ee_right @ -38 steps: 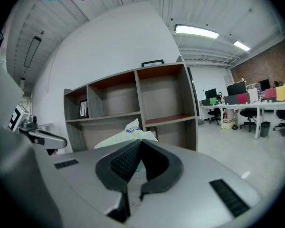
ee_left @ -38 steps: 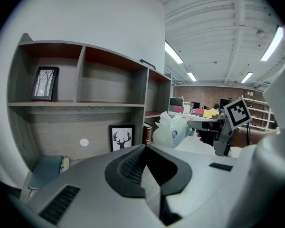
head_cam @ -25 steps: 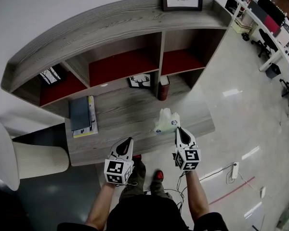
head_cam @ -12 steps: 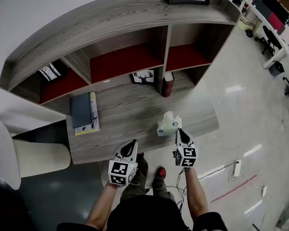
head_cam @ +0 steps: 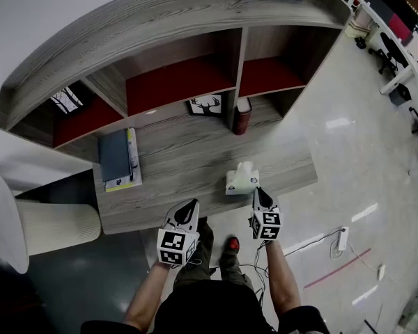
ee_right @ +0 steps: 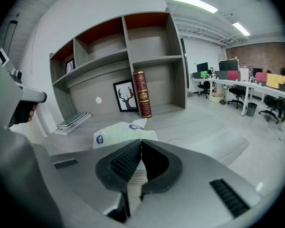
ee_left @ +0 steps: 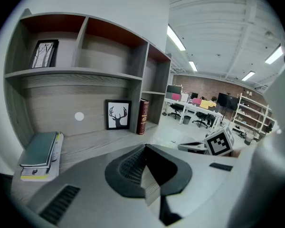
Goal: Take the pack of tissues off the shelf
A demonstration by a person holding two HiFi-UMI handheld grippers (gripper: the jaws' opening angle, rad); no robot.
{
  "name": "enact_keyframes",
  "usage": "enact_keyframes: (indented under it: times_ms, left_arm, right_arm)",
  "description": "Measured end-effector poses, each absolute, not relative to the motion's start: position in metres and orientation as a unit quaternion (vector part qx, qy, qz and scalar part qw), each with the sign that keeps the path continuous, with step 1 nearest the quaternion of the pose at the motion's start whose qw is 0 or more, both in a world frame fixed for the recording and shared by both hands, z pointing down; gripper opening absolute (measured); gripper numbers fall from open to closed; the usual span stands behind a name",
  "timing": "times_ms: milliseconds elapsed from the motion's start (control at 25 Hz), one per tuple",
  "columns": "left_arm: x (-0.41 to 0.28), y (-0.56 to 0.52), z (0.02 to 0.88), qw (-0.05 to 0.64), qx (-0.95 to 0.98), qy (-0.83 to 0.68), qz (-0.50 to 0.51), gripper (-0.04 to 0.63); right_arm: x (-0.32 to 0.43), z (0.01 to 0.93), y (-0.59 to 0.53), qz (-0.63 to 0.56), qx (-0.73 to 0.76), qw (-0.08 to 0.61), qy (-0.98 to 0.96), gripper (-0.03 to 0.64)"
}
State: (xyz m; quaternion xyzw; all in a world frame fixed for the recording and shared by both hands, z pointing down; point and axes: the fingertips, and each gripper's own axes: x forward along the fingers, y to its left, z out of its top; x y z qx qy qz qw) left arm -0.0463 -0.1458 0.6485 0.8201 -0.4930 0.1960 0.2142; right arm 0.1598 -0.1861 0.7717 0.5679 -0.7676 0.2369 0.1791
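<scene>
Grey-wood shelf unit (head_cam: 160, 19), with the pack out of its cubbies and low down.
On the lower board (head_cam: 188, 165), toward 5 o'clock in the head view, sits the pack of tissues (head_cam: 241, 179). The right gripper (head_cam: 258, 193), jaws pressed together, seems to pinch its near edge at 12 o'clock. The left gripper (head_cam: 189, 204) is closed on nothing. Only letting go looks left.

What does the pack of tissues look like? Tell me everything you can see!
The pack of tissues is a soft, puffy packet in pale greenish-white plastic wrap with small round blue labels. One corner of the wrap sticks up in a point. It is over the front of the grey wooden desk, below the shelves. The right gripper has its jaws shut at the pack's near edge and seems to pinch it. Whether it touches the desk can't be told.
</scene>
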Motion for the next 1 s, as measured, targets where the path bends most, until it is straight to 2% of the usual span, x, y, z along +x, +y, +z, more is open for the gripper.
enact_keyframes:
  times_ms: [480,840,1000]
  left_arm:
    - [-0.047,-0.146,0.658,0.223,0.815,-0.495,0.204,0.005]
    - [-0.046,-0.141,0.659,0.226,0.813,-0.495,0.206,0.005]
    - [-0.045,-0.140,0.659,0.226,0.813,-0.496,0.207,0.005]
  right_arm:
    - [0.153,0.793,-0.178,0.241,0.555,0.205,-0.769,0.029]
    - [0.149,0.789,-0.176,0.254,0.541,0.181,-0.781,0.033]
    - [0.144,0.789,-0.172,0.256,0.521,0.177,-0.795,0.183]
